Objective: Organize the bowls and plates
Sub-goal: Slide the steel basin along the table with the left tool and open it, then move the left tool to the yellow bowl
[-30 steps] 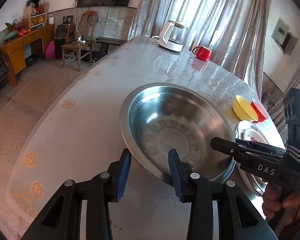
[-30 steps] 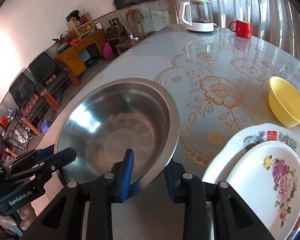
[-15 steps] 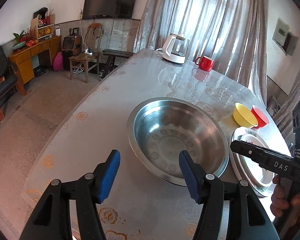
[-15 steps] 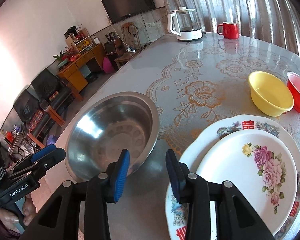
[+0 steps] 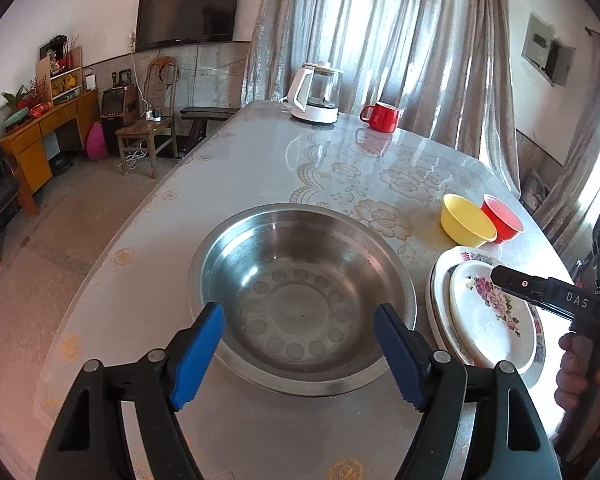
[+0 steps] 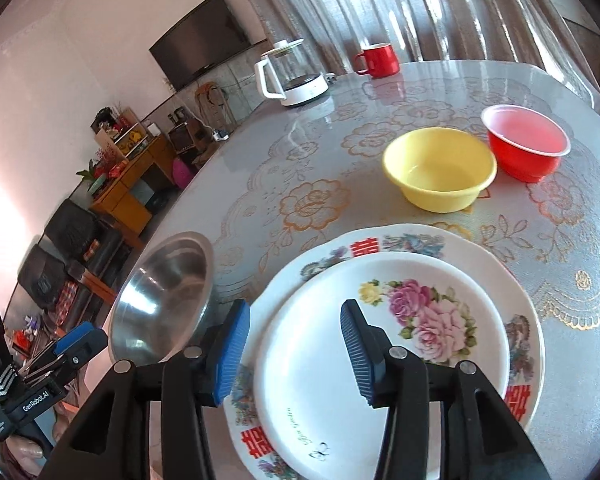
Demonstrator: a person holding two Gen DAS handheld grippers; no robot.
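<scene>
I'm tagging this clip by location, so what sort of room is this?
Most likely a home living-dining room: a table with a floral cover holding a kettle, a wall-mounted TV, and curtains.

Near rim of the floral plate (image 6: 380,360) behind the right gripper (image 6: 296,348).

Bare flowered tablecloth (image 5: 260,168) lay open along the far stretch, up to the white-based glass kettle (image 5: 315,94) and red mug (image 5: 380,117) at the back edge. Nearer, the wide steel basin (image 5: 300,300) sat just beside the stacked floral plates (image 6: 380,340), leaving only a slim gap. Beyond the plates, the yellow plastic bowl (image 6: 440,172) and red plastic bowl (image 6: 524,142) stood touching, blocking that corner.
</scene>
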